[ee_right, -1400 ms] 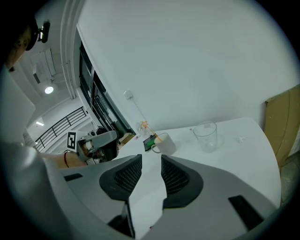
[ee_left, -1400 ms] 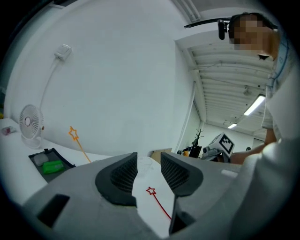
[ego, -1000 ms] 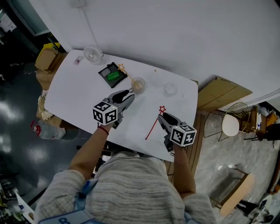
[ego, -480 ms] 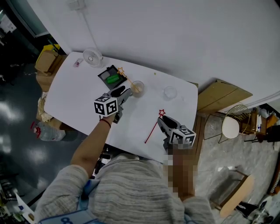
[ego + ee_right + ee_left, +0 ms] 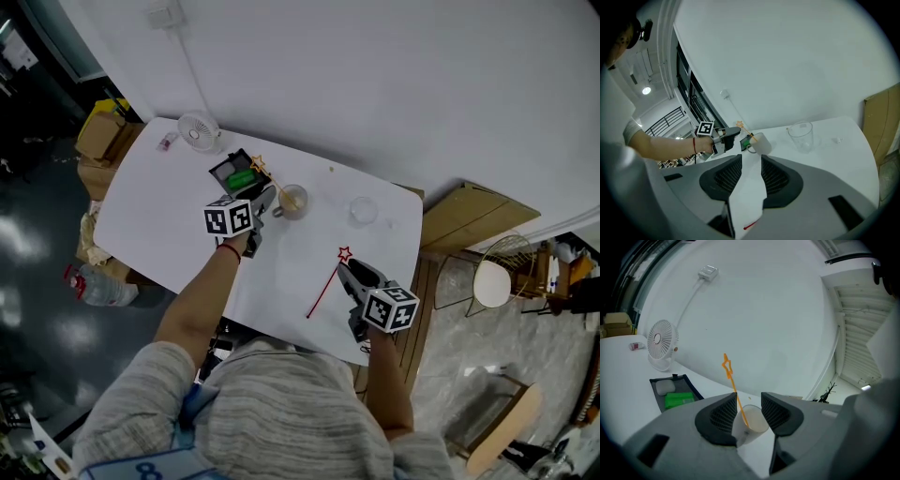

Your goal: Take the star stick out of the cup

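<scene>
Red star stick (image 5: pixel 324 289): flat on white table (image 5: pixel 150 225), just beside right gripper.
Right gripper (image 5: pixel 751 159): jaws apart, nothing between them.
Left gripper (image 5: pixel 748 399): jaws apart, cup (image 5: pixel 752 423) between them; contact not discernible.
Cup contents: orange star stick (image 5: pixel 732 381) stands inside, leaning toward black tray (image 5: pixel 693 387).
Fan (image 5: pixel 660 341): upright beyond tray, near the wall.

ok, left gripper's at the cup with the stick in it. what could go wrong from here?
1. The left gripper has its open jaws lined up on the cup, not on the thin stick. Closing here would likely grab the cup instead.
2. The stick leans toward the left jaw. A nudge there could tip the cup, which looks light.
</scene>
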`<state>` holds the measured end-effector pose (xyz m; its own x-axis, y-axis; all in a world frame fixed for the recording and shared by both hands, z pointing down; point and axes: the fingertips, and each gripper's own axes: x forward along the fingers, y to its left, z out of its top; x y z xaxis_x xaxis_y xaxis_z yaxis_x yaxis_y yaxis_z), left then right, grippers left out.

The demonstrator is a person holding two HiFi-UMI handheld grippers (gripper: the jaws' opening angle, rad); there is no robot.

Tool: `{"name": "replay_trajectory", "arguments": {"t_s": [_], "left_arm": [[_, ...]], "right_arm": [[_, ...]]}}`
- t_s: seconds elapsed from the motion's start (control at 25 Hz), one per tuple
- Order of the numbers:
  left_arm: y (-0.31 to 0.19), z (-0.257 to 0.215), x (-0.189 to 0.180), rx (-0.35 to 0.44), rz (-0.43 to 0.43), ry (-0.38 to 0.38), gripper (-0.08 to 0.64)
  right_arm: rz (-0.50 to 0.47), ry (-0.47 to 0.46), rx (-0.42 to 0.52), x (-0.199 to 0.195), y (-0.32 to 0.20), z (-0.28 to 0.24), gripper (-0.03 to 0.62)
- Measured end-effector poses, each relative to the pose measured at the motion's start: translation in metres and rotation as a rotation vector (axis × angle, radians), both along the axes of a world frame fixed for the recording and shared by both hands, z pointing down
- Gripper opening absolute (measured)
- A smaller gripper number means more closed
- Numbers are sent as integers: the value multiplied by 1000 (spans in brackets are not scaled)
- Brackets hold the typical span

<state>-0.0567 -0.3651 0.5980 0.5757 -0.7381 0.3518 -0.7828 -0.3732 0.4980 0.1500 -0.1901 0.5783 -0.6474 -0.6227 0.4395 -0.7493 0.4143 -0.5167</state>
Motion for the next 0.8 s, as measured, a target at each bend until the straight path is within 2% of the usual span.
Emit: {"name": "replay_trajectory", "arguments": {"t_s": [0.32, 0.72, 0.8], "left_arm": [[-30, 9, -7, -49, -47, -32, 155], [-49, 21, -4, -69, -52, 5, 153], [-50, 23, -3, -73, -43, 3, 129]], "right_arm": [[11, 2, -12, 8, 0, 1, 120], [28, 13, -25, 16, 2, 5, 120], [30, 17, -28, 18, 2, 5, 120]]}}
